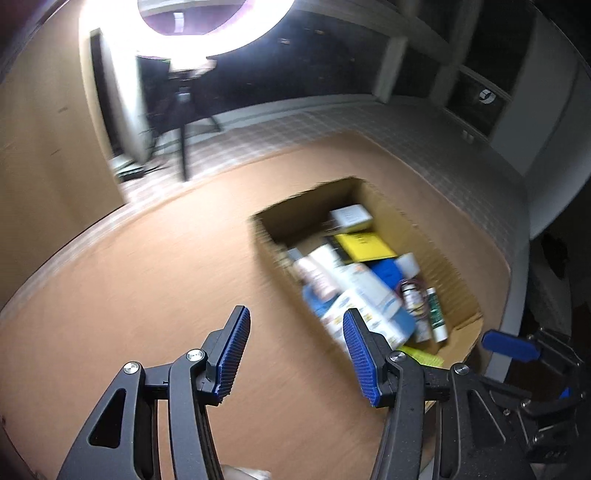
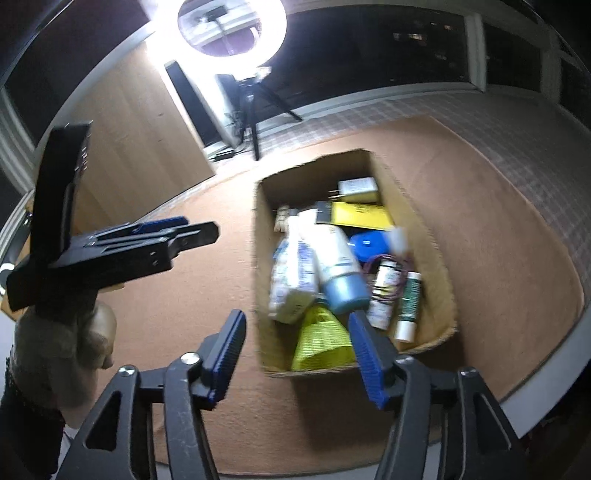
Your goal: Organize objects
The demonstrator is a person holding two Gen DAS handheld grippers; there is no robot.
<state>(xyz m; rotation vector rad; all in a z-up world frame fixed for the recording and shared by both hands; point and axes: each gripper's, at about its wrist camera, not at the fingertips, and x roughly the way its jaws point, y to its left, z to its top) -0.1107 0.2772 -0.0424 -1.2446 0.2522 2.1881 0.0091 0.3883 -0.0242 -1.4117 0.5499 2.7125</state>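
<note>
An open cardboard box (image 1: 439,254) (image 2: 424,206) sits on a brown round table (image 1: 147,280) (image 2: 207,317). It holds several items: a yellow booklet (image 1: 364,245) (image 2: 362,215), a white and blue bottle (image 2: 338,266), a white pack (image 2: 291,273), a green tube (image 2: 408,301), a yellow-green packet (image 2: 321,341) and a blue lid (image 2: 365,242). My left gripper (image 1: 295,354) is open and empty above the table, left of the box. My right gripper (image 2: 297,358) is open and empty over the box's near edge. The left gripper also shows in the right wrist view (image 2: 147,243).
A bright ring light (image 2: 232,22) on a tripod (image 2: 255,110) stands beyond the table on a checked floor (image 1: 295,129). A wooden panel (image 1: 48,155) stands at the left. Dark windows run along the back. The right gripper's blue finger (image 1: 509,345) shows at the left wrist view's right edge.
</note>
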